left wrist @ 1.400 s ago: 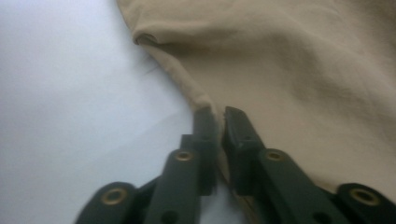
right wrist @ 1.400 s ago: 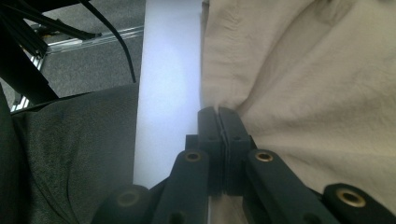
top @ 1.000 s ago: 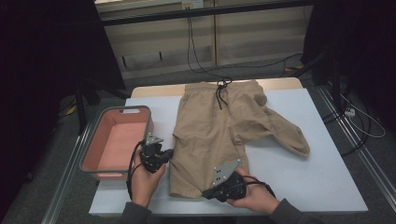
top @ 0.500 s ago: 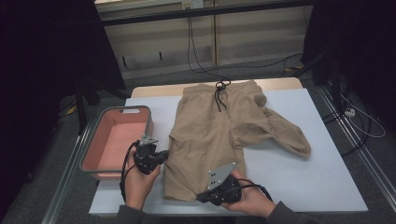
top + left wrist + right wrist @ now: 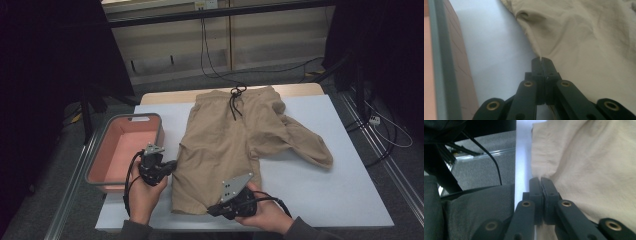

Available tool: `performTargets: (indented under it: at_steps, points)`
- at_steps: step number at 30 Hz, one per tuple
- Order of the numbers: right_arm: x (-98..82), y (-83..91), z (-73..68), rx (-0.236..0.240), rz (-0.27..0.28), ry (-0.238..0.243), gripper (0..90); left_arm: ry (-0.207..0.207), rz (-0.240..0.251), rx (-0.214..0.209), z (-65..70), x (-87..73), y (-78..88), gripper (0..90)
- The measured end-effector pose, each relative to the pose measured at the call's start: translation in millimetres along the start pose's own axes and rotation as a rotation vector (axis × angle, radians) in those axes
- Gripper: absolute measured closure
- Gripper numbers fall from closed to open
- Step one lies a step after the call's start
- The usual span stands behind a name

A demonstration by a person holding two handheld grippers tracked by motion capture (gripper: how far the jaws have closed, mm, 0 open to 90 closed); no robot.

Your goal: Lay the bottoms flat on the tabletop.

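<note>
Both grippers clenched on tan shorts point(image 5: 225, 150): left gripper point(image 5: 541, 60) side edge, right gripper point(image 5: 540, 180) hem.

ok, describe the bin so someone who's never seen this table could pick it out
Start at the pale blue-white table top. On its left edge, beside the spread beige cloth shorts, sits a shallow rectangular plastic bin. It is the only rigid container there: salmon-pink inside, with a grey rim.

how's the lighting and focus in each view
High view: dim, dark surroundings, shorts and table evenly lit and sharp. Left gripper view: pink bin at the edge soft and blurred, pale glare on the table. Right gripper view: near jaws slightly soft, fabric bright, floor shadowed.
</note>
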State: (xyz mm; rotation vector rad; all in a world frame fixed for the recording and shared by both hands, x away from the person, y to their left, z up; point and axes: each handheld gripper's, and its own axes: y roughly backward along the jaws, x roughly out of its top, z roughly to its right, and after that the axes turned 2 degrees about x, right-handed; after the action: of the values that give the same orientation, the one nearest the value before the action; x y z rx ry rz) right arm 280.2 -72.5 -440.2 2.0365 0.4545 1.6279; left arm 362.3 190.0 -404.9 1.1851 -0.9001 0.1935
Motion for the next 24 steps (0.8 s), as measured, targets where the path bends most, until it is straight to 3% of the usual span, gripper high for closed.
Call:
performTargets:
  at_steps: [3,6,10,15,17,20,24]
  points:
    - [-2.1,5.8,4.6,-0.037,0.000,0.000,77.2,-0.011,-0.015,-0.005,-0.7,-1.0,-1.6,89.9]
    - [-1.9,18.0,10.0,-0.066,0.030,-0.031,70.5,-0.004,-0.015,-0.009,-1.6,-1.7,-2.1,89.9]
    - [-6.2,34.7,22.9,-0.160,0.022,-0.046,62.2,-0.003,-0.012,-0.006,-1.0,-2.0,-3.3,89.8]
    - [-17.1,56.0,45.9,-0.283,0.012,-0.119,56.9,-0.005,-0.012,-0.012,-0.1,-2.0,-5.4,89.9]
    - [-21.1,61.5,52.6,-0.342,-0.014,-0.128,55.3,-0.011,-0.020,-0.017,-0.2,-2.1,-5.9,89.9]
    - [-26.9,65.9,60.7,-0.382,-0.035,-0.154,54.6,-0.013,-0.022,-0.020,-0.1,-1.8,-6.2,89.8]
    - [-30.2,70.1,67.9,-0.431,-0.054,-0.143,54.8,-0.013,-0.019,-0.021,0.0,-1.7,-5.7,89.8]
